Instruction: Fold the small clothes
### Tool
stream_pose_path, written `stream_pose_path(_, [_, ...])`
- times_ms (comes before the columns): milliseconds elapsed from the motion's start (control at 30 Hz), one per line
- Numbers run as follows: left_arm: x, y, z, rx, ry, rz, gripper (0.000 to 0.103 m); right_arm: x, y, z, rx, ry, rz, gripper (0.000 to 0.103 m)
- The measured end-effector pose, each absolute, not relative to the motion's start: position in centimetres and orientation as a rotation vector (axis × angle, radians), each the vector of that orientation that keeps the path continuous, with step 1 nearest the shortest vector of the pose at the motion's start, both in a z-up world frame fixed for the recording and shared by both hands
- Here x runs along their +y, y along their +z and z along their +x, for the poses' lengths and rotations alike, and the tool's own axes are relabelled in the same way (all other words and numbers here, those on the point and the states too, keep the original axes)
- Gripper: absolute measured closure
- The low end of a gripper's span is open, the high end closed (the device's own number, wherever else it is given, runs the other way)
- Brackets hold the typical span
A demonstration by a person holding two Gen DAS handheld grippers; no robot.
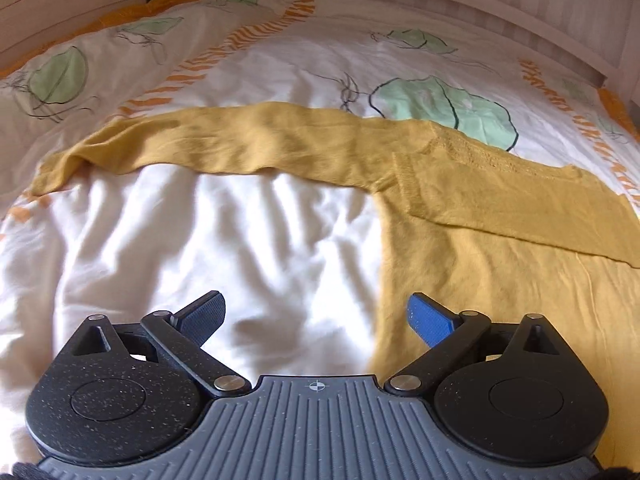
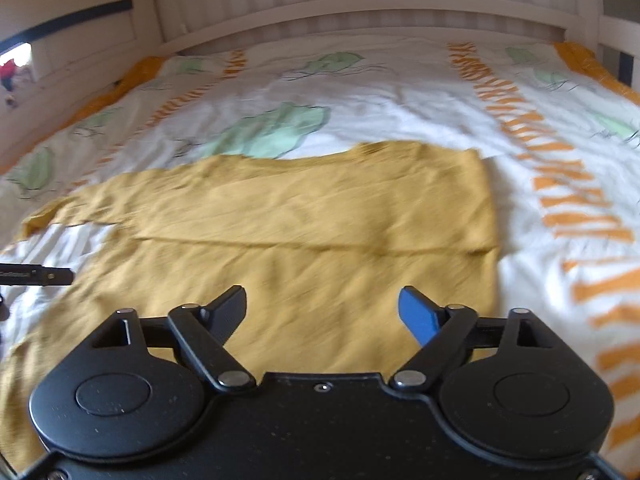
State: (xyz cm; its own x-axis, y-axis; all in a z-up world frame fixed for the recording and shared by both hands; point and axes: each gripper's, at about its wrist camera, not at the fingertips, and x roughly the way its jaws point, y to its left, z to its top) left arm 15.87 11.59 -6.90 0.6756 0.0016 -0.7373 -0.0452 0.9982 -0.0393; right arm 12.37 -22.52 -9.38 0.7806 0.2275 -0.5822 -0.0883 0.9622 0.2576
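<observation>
A mustard-yellow long-sleeved top (image 1: 500,248) lies flat on the bed. One sleeve (image 1: 224,140) stretches out to the left across the white cover. The other sleeve (image 2: 304,208) is folded over the body of the top (image 2: 304,288). My left gripper (image 1: 316,316) hangs open above the bedding at the top's left edge, nothing between its fingers. My right gripper (image 2: 322,312) is open above the lower body of the top, also holding nothing. The tip of the left gripper (image 2: 36,275) shows at the left edge of the right wrist view.
The duvet cover (image 1: 224,240) is white with green leaves and orange stripes, and it is wrinkled. A white slatted bed frame (image 2: 360,4) runs along the far side and the left. An orange sheet edge (image 2: 592,64) shows at the bed's corners.
</observation>
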Motion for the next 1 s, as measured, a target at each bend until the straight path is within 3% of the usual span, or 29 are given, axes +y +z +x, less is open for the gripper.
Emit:
stream_pose_path(533, [24.7, -3.1, 17.0, 0.716, 0.217, -0.089, 0.005, -12.8, -8.5, 14.2, 0.587, 0.259, 0.229, 0.016])
stream_pose_path(633, [27.3, -2.9, 18.0, 0.704, 0.256, -0.076, 0.01, -12.2, -8.9, 15.5, 0.566, 0.242, 0.231, 0.016])
stream_pose_path(1000, [36.0, -4.1, 20.6, 0.703, 0.343, -0.354, 0.011, -10.6, -12.4, 17.7, 0.621, 0.171, 0.166, 0.012])
